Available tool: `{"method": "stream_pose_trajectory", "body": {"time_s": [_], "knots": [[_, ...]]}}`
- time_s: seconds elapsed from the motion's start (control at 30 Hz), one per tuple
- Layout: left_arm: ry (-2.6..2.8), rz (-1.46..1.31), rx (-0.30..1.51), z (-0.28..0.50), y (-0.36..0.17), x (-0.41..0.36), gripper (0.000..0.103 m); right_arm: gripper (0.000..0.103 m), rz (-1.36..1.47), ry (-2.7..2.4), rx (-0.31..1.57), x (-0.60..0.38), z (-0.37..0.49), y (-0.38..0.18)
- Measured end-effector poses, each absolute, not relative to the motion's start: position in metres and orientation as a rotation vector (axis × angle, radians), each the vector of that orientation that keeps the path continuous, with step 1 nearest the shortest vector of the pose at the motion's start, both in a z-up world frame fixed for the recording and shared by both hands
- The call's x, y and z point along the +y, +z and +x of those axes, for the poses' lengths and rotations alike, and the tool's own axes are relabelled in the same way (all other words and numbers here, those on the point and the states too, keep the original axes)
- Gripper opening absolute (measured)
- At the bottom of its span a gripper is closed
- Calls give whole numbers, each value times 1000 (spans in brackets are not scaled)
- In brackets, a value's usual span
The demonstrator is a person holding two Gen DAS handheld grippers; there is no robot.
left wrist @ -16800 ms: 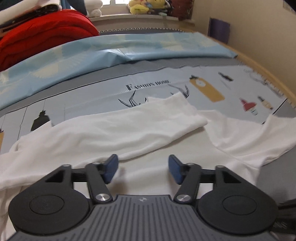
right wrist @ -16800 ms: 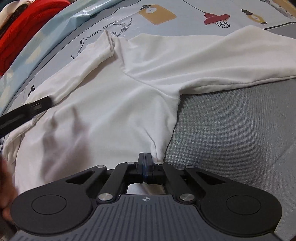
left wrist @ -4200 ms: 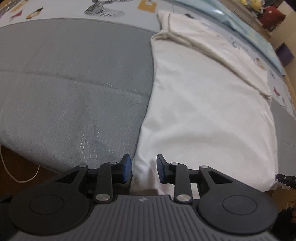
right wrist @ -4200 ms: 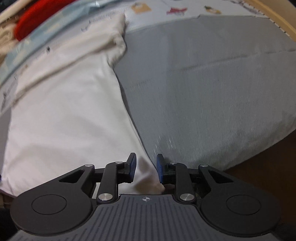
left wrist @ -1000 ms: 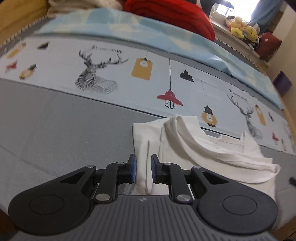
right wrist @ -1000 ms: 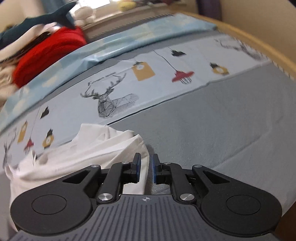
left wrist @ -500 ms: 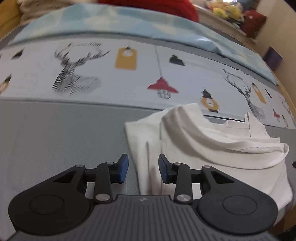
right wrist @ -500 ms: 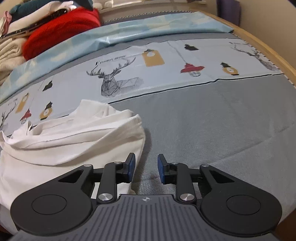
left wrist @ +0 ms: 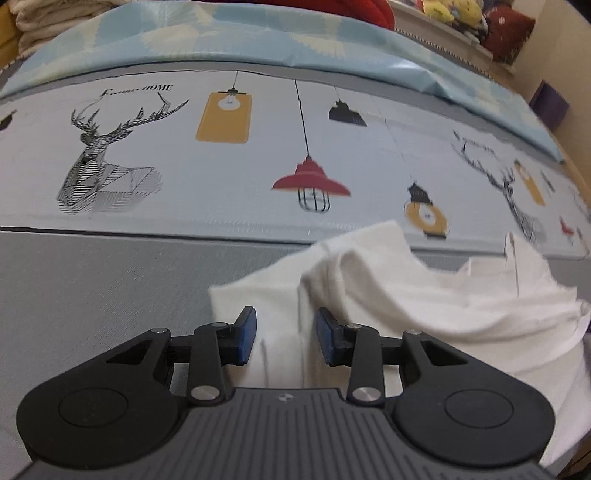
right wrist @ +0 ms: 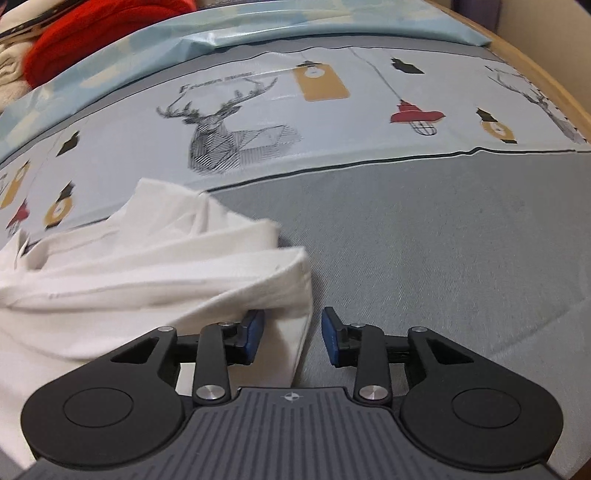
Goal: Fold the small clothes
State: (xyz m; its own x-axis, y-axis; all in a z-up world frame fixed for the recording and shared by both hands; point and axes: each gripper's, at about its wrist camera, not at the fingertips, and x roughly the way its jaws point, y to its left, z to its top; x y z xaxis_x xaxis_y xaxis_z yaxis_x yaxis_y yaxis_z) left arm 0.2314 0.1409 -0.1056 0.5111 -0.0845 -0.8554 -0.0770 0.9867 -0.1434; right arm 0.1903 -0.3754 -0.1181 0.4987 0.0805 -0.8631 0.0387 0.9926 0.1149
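A white garment (left wrist: 424, 295) lies folded over itself in loose layers on the grey part of the bed. In the left wrist view its left edge runs under my left gripper (left wrist: 286, 325). That gripper's blue pads stand apart and open, with cloth lying between them but not pinched. In the right wrist view the garment (right wrist: 147, 266) fills the lower left. My right gripper (right wrist: 291, 328) hangs over its right edge. Its jaws are opening, the cloth's edge lies loose between them, and the right pad is over bare grey sheet.
The bed sheet (left wrist: 221, 166) is printed with deer and lamps beyond the grey band (right wrist: 424, 240). A light blue quilt (left wrist: 258, 40) runs along the back, with a red blanket (right wrist: 92, 33) behind it. The wooden bed edge (right wrist: 546, 85) curves at the right.
Both grippers' jaws have spread from nearly shut on the cloth to apart, letting the garment's edges go. Both grippers have sunk closer to the bed.
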Motion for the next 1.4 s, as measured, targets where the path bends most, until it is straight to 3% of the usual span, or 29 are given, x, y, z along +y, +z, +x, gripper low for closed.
{"method": "stream_pose_trajectory", "body": {"time_s": [0.27, 0.3, 0.33, 0.37, 0.73, 0.8, 0.9, 0.97, 1.07, 1.4], "knots": [[-71, -240, 1000, 256, -110, 135, 40, 36, 234, 43, 1025, -383, 208, -117], [-78, -243, 1004, 258, -111, 135, 38, 25, 247, 42, 1017, -384, 209, -115], [-87, -242, 1006, 259, -112, 134, 31, 9, 259, 39, 1007, -385, 210, -113], [-91, -233, 998, 259, -111, 134, 8, 6, 277, 35, 995, -387, 210, -110], [73, -316, 752, 234, -61, 179, 4, 5, 401, 30, 659, -382, 202, -53], [151, -296, 753, 236, -62, 184, 5, 6, 386, 28, 628, -373, 211, -52], [91, -380, 864, 237, -73, 191, 12, 41, 333, -45, 732, -362, 227, -66], [52, -414, 921, 231, -76, 189, 13, 41, 350, -43, 784, -362, 227, -74], [-24, -446, 996, 220, -80, 187, 28, 40, 360, -15, 869, -366, 221, -81], [-101, -385, 1252, 168, -110, 169, 28, 41, 289, 136, 1211, -377, 160, -106]]}}
